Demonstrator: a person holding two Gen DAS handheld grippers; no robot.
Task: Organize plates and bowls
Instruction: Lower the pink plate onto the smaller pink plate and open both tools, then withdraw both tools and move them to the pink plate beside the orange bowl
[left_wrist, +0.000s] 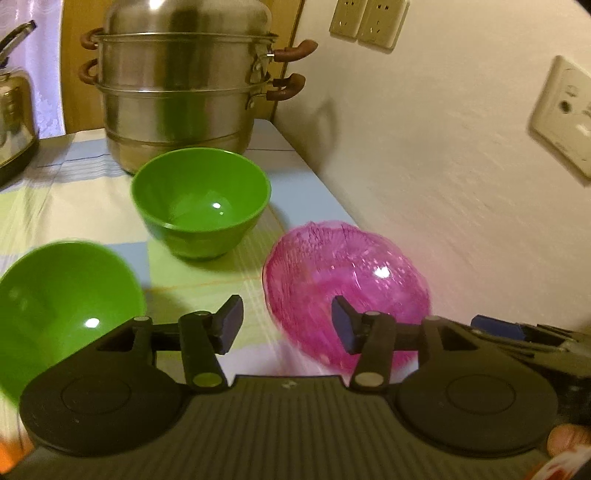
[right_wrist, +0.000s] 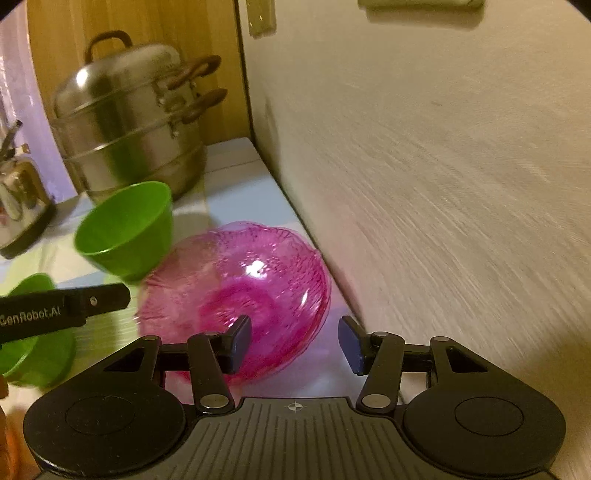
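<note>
- Left wrist view: you are holding the left gripper (left_wrist: 287, 325) spread wide with nothing between its fingers, just above the near part of the surface (left_wrist: 85, 192).
- The pink bowl (left_wrist: 347, 280) is sitting ahead of the right finger, close to the surface's wall-side edge; it is translucent, ribbed and wavy-rimmed, and it is looking blurred.
- One green bowl (left_wrist: 201, 203) is standing upright further in, just in front of the steel steamer pot (left_wrist: 177, 88); a second green bowl (left_wrist: 62, 306) is lying at the near left, tilted toward the camera. Both are smooth, glossy, opaque and round.
- The surface is wearing a pale checked cloth; a shiny kettle (left_wrist: 14, 110) is standing at the far left edge.
- Right wrist view: you are keeping the right gripper (right_wrist: 294, 339) spread too, empty, its left finger in front of the pink bowl (right_wrist: 236, 295) and its right finger over bare surface beside the wall (right_wrist: 443, 184).
- The upright green bowl (right_wrist: 127, 230) is just behind the pink one, apparently touching or nearly so; the other green bowl (right_wrist: 33, 332) is partly hidden behind the left gripper's finger (right_wrist: 74, 308).
- Judging from this, you are at an early stage: three bowls are lying separately, none nested, no plates showing. Stacking the two matching green bowls and placing the pink one are probably still ahead.
</note>
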